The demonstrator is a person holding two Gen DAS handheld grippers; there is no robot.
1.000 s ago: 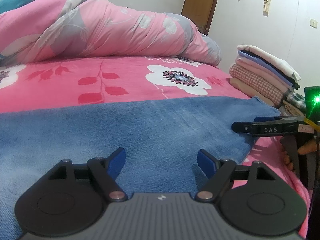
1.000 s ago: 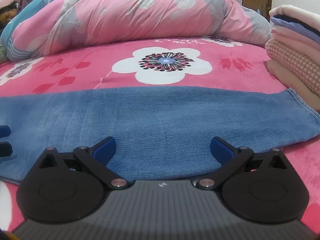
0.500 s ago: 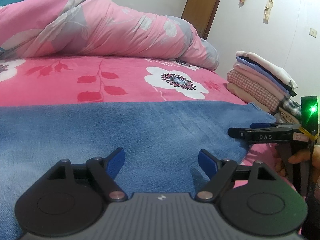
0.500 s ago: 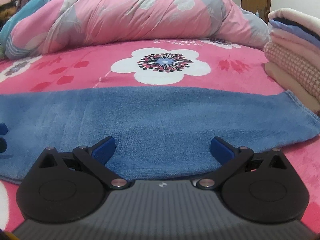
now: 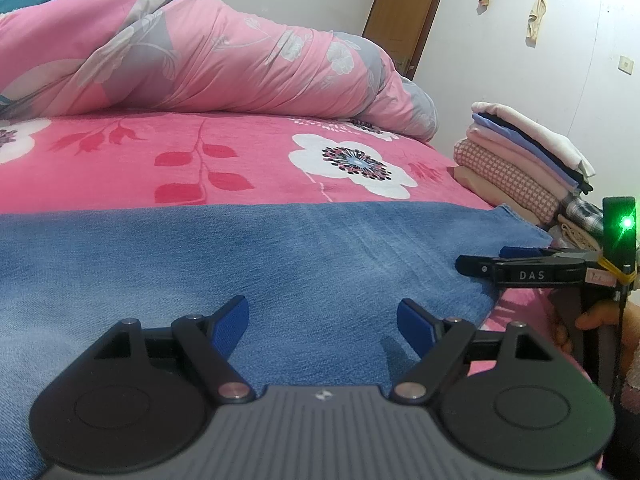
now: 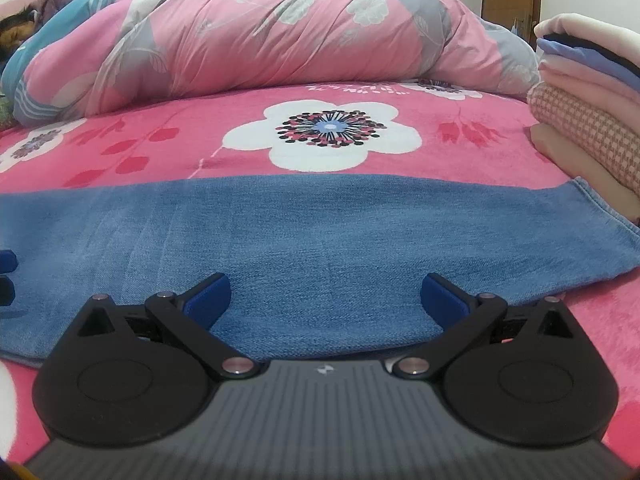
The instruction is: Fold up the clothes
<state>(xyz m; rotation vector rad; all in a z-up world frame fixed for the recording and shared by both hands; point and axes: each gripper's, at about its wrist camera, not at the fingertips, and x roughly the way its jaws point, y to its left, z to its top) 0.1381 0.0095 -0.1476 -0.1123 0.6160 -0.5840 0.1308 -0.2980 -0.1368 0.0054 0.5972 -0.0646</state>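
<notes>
A: What's the setting?
B: A bed (image 6: 120,152) under a pink flowered blanket (image 5: 248,160), white walls behind.

A: Nearest the cameras?
B: The left gripper (image 5: 322,320) and right gripper (image 6: 326,298), both with jaws spread wide and nothing between them, low over blue jeans (image 6: 320,232) lying flat across the lower middle of each frame.

A: Farther back?
B: A stack of folded clothes (image 5: 520,164) at the right edge, a rolled pink quilt (image 6: 280,36) along the top, a wooden door (image 5: 404,16) behind.
</notes>
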